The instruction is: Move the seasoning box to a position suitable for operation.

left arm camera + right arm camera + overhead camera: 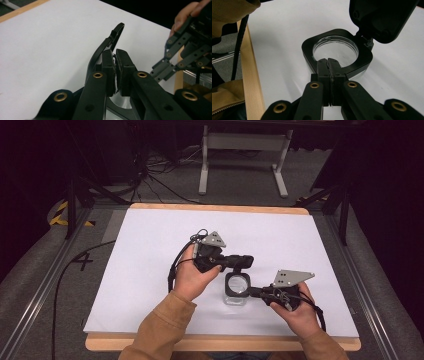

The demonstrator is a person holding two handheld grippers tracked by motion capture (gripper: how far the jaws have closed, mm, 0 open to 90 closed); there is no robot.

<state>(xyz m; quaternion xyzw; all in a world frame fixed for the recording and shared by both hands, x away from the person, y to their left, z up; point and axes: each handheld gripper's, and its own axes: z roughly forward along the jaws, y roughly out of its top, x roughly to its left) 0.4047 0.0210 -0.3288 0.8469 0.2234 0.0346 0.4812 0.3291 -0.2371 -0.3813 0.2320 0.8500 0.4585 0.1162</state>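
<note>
A single sign can be read: a large dark numeral "4" (84,261) marked on the grey floor surface, just left of the white rectangular table top (150,235) and beside the metal rail that runs along that side. Near it, farther back from the table's left rear corner, lies yellow-and-black striped hazard tape (60,215), which carries no letters. No other text, brand or label is legible

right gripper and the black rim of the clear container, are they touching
Touching. In the right gripper view the right gripper has its jaws closed on the near edge of the container's black rim, with no gap between them.
</note>
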